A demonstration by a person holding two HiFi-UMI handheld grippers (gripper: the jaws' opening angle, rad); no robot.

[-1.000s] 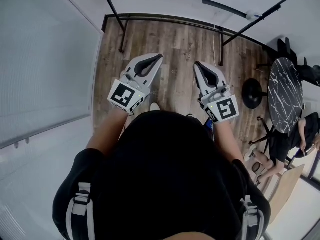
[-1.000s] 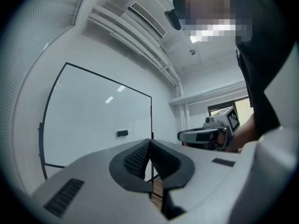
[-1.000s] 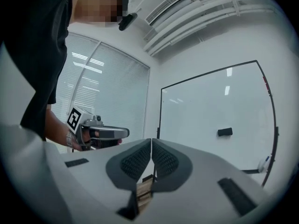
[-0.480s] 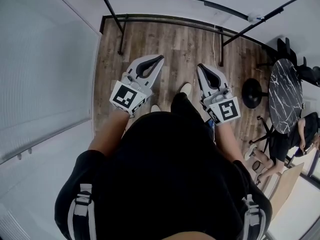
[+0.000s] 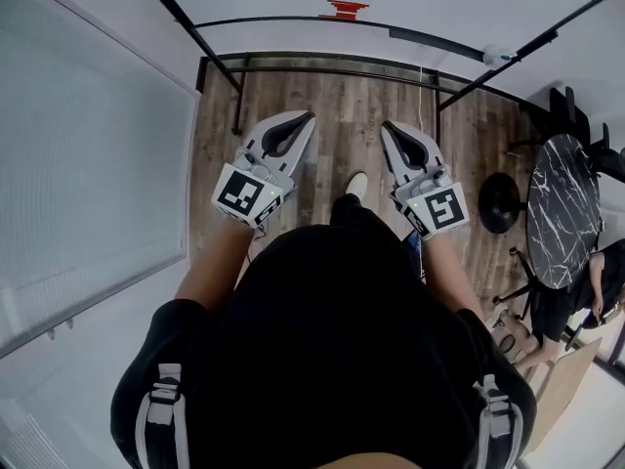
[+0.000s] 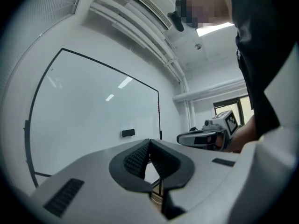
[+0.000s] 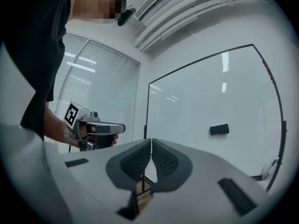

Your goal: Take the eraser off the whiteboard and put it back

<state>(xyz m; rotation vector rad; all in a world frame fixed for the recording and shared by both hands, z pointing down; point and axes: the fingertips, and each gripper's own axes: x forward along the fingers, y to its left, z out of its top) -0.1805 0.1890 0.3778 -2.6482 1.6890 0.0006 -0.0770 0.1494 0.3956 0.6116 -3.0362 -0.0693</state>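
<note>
The eraser (image 7: 219, 129) sits on the whiteboard (image 7: 205, 97), a small dark block stuck to the white face in the lower half of the board, well apart from both tools. Its long axis runs level along the board (perhaps tipped up very slightly at its right end).

The right gripper (image 7: 151, 140) has its jaws closed, ribbed pads meeting at the tips with nothing between them. In the right gripper view the eraser lies at about 2 to 3 o'clock from those tips. The left gripper (image 6: 149, 143) is likewise closed and empty. In the left gripper view the eraser lies at about 10 o'clock from its tips and looks smaller.

In the head view both tools point toward 12 o'clock over the wooden floor (image 5: 342, 106), angled slightly inward, and a dark shape at the top edge, near 1 o'clock of the right tool, is probably the eraser.

My judgement is that the right hand is nearer and better placed. It would need to open its jaws, swing toward 2 o'clock, and close across the eraser's short side, top and bottom.
</note>
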